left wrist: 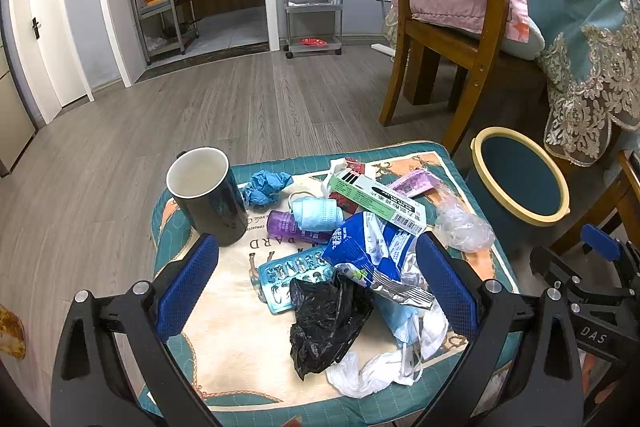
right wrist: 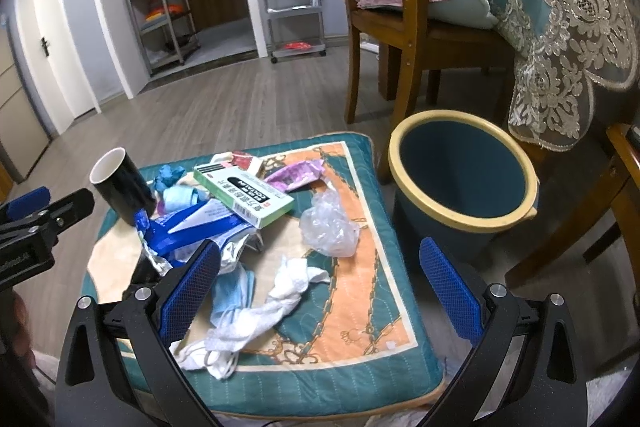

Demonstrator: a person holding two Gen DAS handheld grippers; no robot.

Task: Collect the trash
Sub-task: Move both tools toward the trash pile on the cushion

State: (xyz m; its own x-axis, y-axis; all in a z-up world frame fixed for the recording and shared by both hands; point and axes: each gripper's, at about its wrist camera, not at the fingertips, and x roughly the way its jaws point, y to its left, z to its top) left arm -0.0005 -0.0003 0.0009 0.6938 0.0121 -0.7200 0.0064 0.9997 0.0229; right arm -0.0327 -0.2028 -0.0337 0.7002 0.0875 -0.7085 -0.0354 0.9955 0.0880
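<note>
Both claws wide open, holding nothing. Left claw (left wrist: 318,291) hovers over the trash pile on the cushion (left wrist: 224,331); its fingers straddle the black plastic bag (left wrist: 324,323), blister pack (left wrist: 280,279) and blue foil packet (left wrist: 368,247). Right claw (right wrist: 320,287) sits above the cushion's right side, white tissue (right wrist: 280,291) and clear plastic wad (right wrist: 328,223) between its fingers. Green box (left wrist: 376,203) lies on top of the pile, with face mask (left wrist: 316,213), purple bottle (left wrist: 286,223) and crumpled blue glove (left wrist: 266,187) nearby. Black mug (left wrist: 208,195) stands upright at the cushion's left. Blue bin (right wrist: 460,171) with yellow rim stands on the floor, just beside the cushion's right edge, looks empty.
</note>
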